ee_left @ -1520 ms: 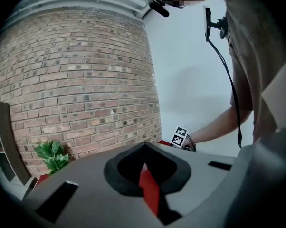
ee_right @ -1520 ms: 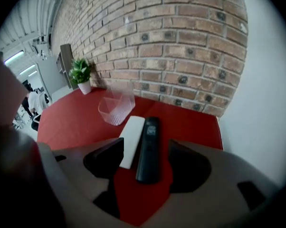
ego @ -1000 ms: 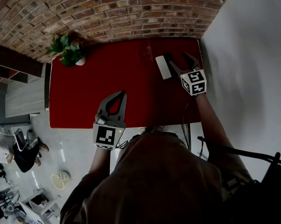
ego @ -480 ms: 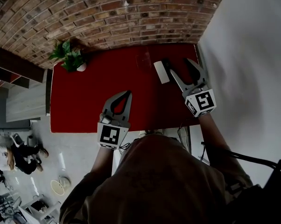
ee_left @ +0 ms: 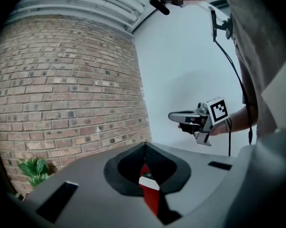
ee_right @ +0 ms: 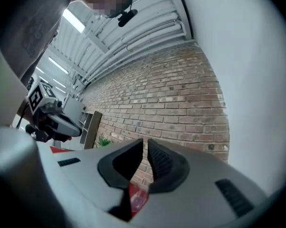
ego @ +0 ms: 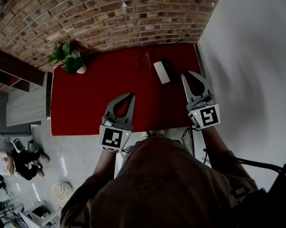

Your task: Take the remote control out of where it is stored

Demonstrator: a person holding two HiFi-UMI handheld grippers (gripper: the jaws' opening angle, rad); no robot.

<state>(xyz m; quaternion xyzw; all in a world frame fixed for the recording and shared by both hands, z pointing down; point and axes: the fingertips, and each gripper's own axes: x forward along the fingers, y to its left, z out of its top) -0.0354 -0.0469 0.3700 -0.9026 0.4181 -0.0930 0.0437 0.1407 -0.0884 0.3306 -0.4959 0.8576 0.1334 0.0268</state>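
Head view: remote control (ego: 167,69), probably the dark piece, lies on red worktop (ego: 93,99) touching white slab (ego: 159,72). Right tongs (ego: 186,75) near slab, just closed to a slit, empty. Left tongs (ego: 130,95) together, empty. Back off without nudging slab.

Left gripper (ego: 129,95): held about level in front of the body, fingers (ee_left: 86,175) closed together, empty.
Right gripper (ego: 186,75): tipped slightly upward, fingers (ee_right: 166,161) just closing to a thin slit, nothing between them.
Forearms: both stretched forward.
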